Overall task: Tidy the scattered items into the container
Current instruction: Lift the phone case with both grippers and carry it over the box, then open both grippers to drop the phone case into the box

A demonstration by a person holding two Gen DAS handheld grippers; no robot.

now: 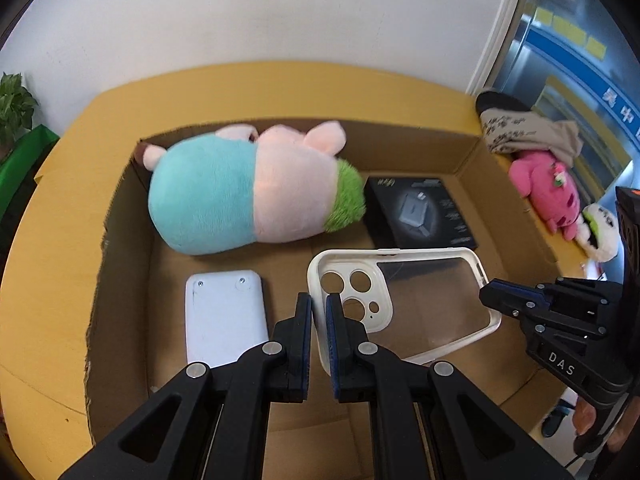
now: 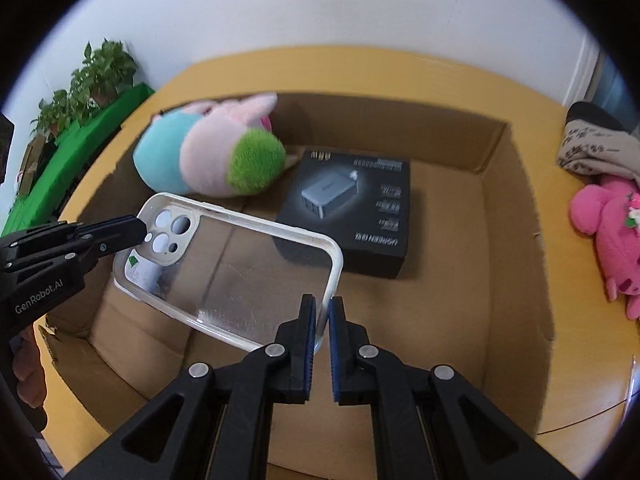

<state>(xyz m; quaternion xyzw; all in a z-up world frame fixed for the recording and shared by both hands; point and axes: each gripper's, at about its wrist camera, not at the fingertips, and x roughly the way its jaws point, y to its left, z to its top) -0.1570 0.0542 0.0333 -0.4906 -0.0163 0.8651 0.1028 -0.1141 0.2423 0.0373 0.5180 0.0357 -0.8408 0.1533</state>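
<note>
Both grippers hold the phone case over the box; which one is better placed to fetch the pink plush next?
Right, probably. The pink plush lies outside the cardboard box on the right gripper side; the left gripper is at the phone case camera end, farther away.

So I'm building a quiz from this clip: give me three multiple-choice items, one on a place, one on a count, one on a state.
1. Where is the black charger box?
A. inside the cardboard box
B. on the green shelf
C. beside the pink plush

2. How many grippers grip the phone case?
A. none
B. one
C. two

3. The phone case is:
A. flat on the floor of the box
B. held above it
C. under the plush

Answers:
A, it lies within the walls.
C, left gripper and right gripper each pinch a rim.
B, the white device shows beneath.
</note>
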